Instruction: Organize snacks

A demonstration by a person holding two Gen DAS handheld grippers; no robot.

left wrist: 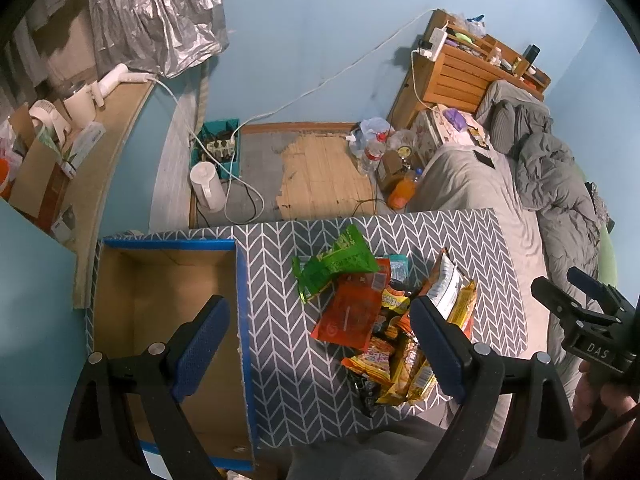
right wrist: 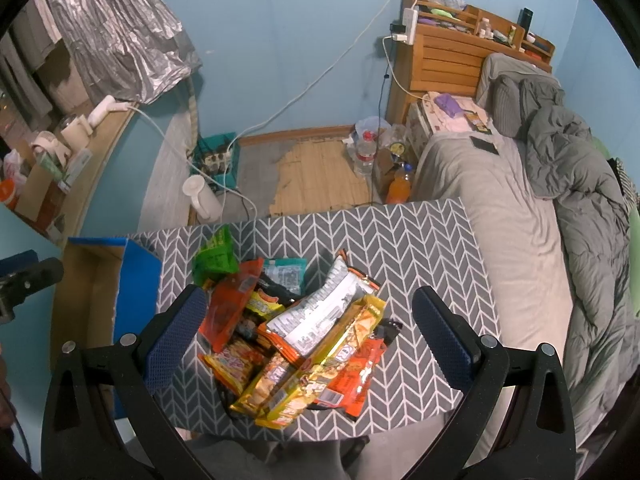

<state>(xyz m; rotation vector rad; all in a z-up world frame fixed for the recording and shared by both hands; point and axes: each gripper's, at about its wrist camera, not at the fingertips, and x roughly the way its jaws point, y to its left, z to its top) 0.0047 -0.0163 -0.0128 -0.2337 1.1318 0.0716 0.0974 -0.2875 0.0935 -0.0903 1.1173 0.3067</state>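
A pile of snack packets (left wrist: 384,320) lies on a grey chevron-patterned table (left wrist: 288,264); it also shows in the right wrist view (right wrist: 304,332). A green bag (left wrist: 340,260) and an orange-red bag (left wrist: 352,312) lie on the pile's left side. A silver and orange bag (right wrist: 324,312) and long yellow packets (right wrist: 320,376) lie in front. An empty cardboard box with blue-taped edges (left wrist: 168,304) stands at the table's left. My left gripper (left wrist: 320,344) is open and empty above the gap between box and pile. My right gripper (right wrist: 308,340) is open and empty, hovering over the pile.
A bed with grey bedding (right wrist: 520,216) borders the table on the right. On the floor beyond are a white kettle (left wrist: 206,186), a teal crate with a power strip (left wrist: 220,148), water and orange drink bottles (left wrist: 404,188) and cables. A shelf with clutter (left wrist: 68,152) runs along the left.
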